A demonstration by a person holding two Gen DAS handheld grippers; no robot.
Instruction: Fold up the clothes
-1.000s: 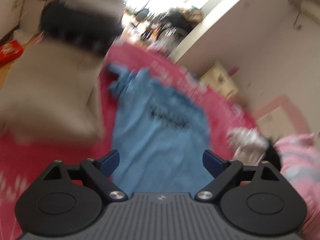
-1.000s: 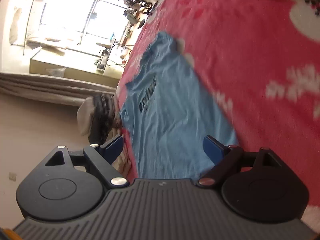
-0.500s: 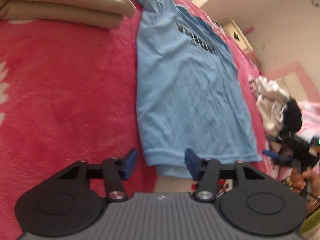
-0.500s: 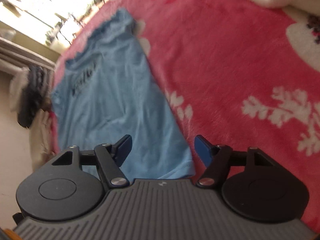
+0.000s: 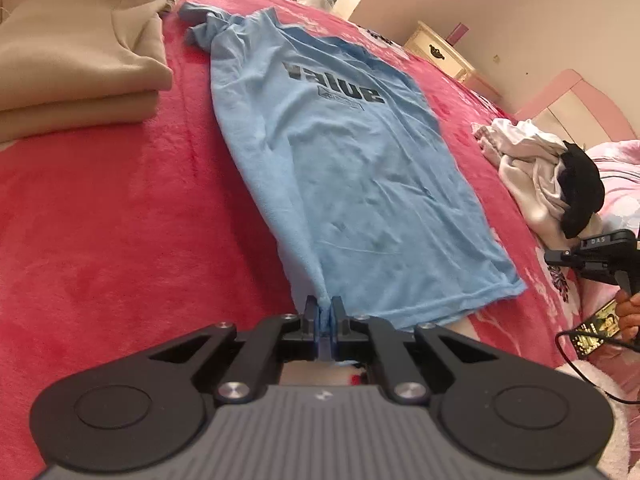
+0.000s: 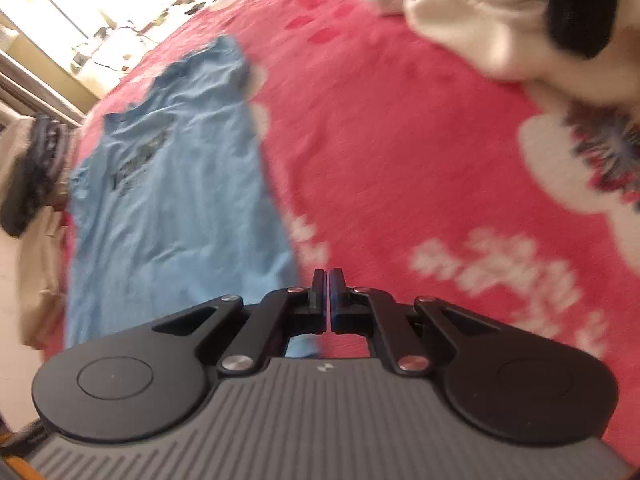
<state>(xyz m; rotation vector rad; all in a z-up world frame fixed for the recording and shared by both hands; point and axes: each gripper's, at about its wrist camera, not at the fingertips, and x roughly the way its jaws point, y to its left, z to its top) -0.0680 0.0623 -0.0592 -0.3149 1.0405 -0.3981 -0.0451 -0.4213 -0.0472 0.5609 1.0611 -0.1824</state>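
The light-blue cotton T-shirt with a dark printed word on the chest lies spread flat, print up, on the red fleece bed blanket, collar at the far end and hem at the near end. Half a second ago both tools stood spread just short of the hem; now both are pressed together. The left tool pinches the near left corner of the hem, with a ridge of cloth drawn up between its fingers. The right tool has closed at the near right corner; its picture is blurred, and blue cloth shows beneath the fingers, so it probably has the hem, but the bite itself cannot be made out.

With one corner gripped and the other likely so, my judgement is that the hem is about to be lifted and carried toward the collar, or the shirt pulled straight; the pictures do not settle which.

On the far left sits a folded beige garment; on the right lies a crumpled heap of white and black clothes. At the right edge a hand holds the second device.
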